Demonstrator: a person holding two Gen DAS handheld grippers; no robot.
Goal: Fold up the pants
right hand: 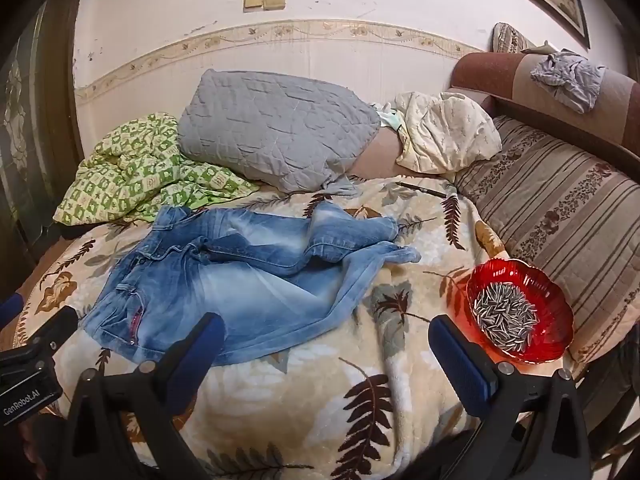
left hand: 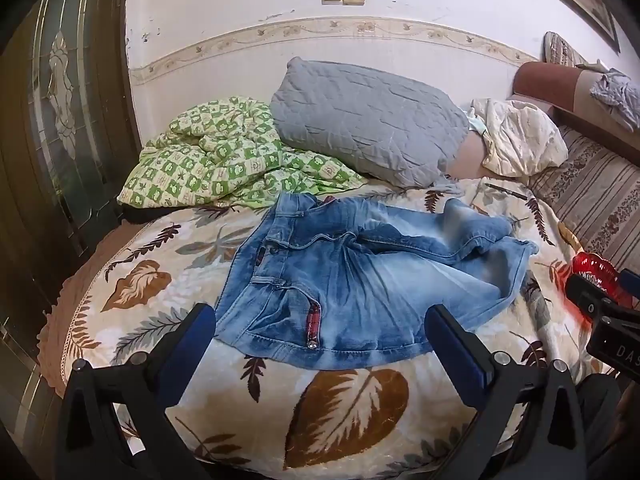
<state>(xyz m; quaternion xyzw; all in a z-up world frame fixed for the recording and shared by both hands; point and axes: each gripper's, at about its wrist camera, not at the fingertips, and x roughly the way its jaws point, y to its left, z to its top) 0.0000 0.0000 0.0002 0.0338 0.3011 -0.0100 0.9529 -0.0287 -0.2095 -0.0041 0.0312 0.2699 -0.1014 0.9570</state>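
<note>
Left tool (left hand: 320, 332): spread wide, nothing between the pads; hovering at lower centre of the left wrist view, just short of the waistband end.
Pants (left hand: 352, 276): blue denim, centre of both views, on the leaf-print blanket (left hand: 352, 404) of the bed; waistband toward frame left, legs bunched and overlapping toward frame right, not flat.
Right tool (right hand: 326, 344): spread wide, gripping nothing; lower centre of the right wrist view, left pad over the near edge of the lower leg, right pad near the red bowl (right hand: 520, 312).
Step in hand: judged as approach before the first grasp; no fold made yet.
Next move: likely calls for pinching waistband and leg hems and pulling the legs straight before folding; care needed near the bowl.
Left wrist view only: pocket zip and red trim on the pants shown plainly; bowl cut off at right edge behind the other tool.
Right wrist view only: whole bowl, with seeds (right hand: 506, 326) in it; striped cushion (right hand: 560, 208) at right.
</note>
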